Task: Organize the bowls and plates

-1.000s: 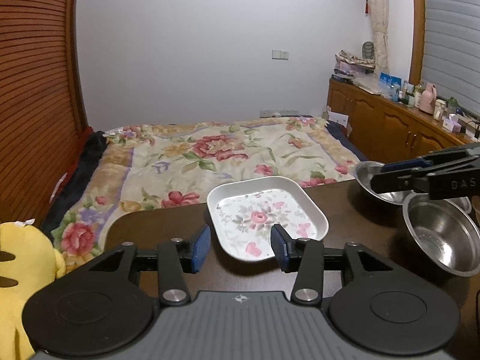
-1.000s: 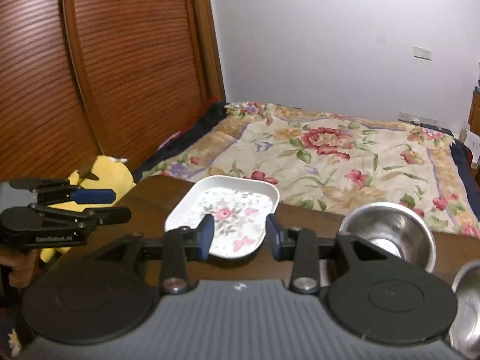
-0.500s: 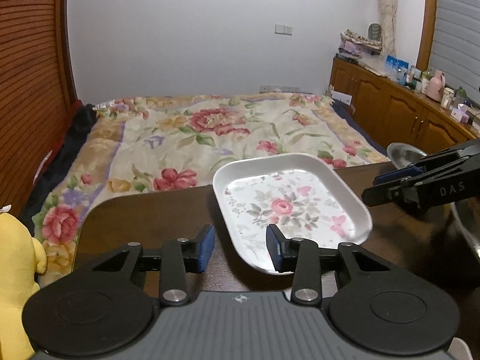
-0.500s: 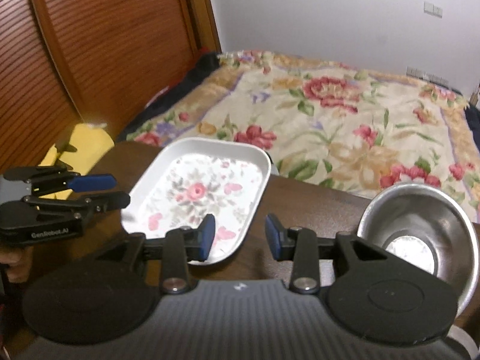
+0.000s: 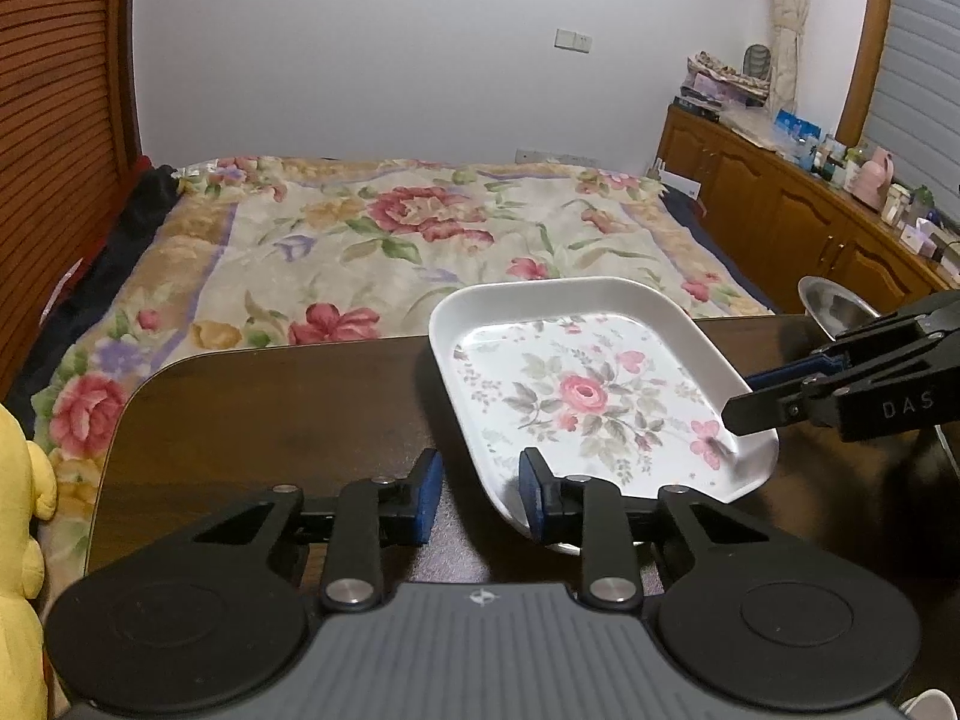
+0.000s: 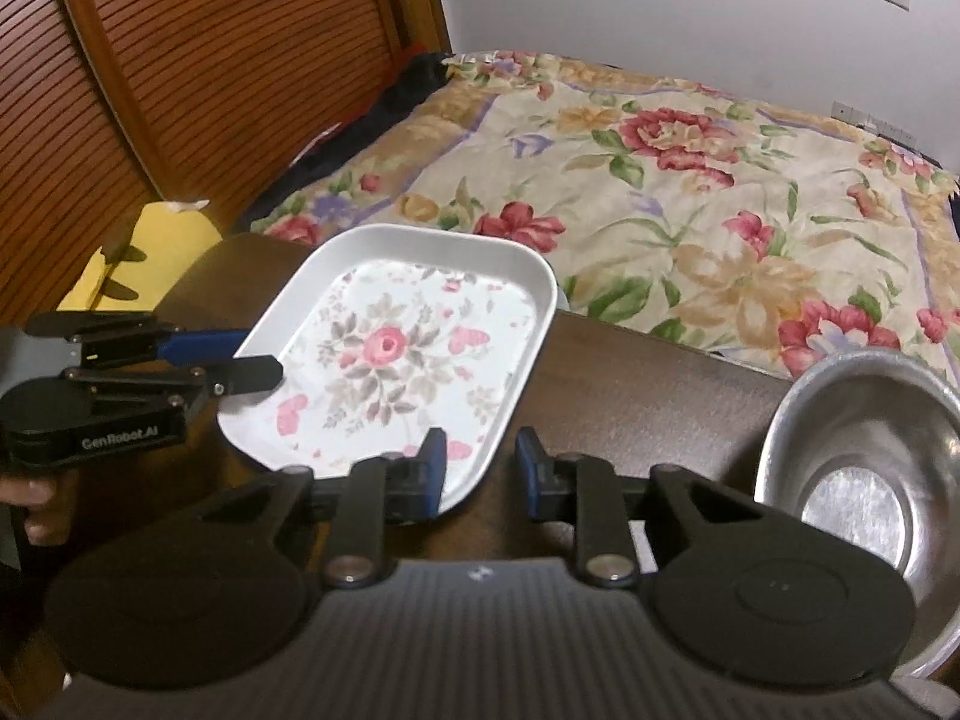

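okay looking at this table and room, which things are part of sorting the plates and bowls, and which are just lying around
Part of the job:
floral plate
steel bowl
left claw, open
right claw, open

Just lying about:
yellow plush toy
flowered bedspread
clutter on the wooden cabinets

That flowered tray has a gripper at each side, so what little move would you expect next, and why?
Probably both grippers close on the rim. The flowered tray lies on the dark table with the left gripper and the right gripper both open, one finger of each over the tray's near edge. Nothing is gripped yet, and the steel bowl sits untouched nearby.
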A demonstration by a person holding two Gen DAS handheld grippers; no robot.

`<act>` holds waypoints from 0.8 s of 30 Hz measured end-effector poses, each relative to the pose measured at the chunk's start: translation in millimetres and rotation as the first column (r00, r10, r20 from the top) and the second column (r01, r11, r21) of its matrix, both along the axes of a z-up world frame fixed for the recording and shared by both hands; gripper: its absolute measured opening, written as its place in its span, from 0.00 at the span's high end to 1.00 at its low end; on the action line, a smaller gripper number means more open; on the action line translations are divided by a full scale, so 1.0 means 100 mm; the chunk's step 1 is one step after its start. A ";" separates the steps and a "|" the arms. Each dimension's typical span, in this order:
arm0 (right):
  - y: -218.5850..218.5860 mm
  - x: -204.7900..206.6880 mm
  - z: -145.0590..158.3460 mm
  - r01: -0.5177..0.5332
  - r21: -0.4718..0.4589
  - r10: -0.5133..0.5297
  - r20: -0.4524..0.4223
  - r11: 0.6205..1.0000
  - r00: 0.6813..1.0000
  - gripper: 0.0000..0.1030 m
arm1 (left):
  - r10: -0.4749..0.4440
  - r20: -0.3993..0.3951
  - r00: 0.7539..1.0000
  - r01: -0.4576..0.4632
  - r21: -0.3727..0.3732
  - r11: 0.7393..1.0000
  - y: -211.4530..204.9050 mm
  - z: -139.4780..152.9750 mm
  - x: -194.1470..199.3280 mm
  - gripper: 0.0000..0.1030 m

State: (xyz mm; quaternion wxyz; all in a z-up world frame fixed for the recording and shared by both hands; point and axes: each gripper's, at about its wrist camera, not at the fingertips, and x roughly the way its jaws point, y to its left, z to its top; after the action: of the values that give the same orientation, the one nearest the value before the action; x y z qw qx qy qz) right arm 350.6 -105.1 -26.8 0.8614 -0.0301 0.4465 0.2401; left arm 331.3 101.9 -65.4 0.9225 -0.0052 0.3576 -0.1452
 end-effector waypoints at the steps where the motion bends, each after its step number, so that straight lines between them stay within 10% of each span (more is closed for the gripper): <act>1: 0.00 0.01 0.01 -0.005 -0.002 0.005 -0.001 1.000 1.000 0.77 | 0.000 -0.001 1.000 0.000 0.001 1.000 0.00 0.00 0.00 0.74; 24: -0.04 0.07 -0.03 -0.042 0.020 0.043 -0.054 0.999 0.998 0.88 | -0.003 -0.021 1.000 0.003 -0.016 1.000 -0.03 0.07 -0.07 0.87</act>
State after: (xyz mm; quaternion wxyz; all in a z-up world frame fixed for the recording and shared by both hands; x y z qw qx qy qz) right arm 357.9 -108.8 -29.8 0.8439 -0.0248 0.4667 0.2636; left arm 324.2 98.9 -58.7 0.9184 -0.0135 0.3661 -0.1493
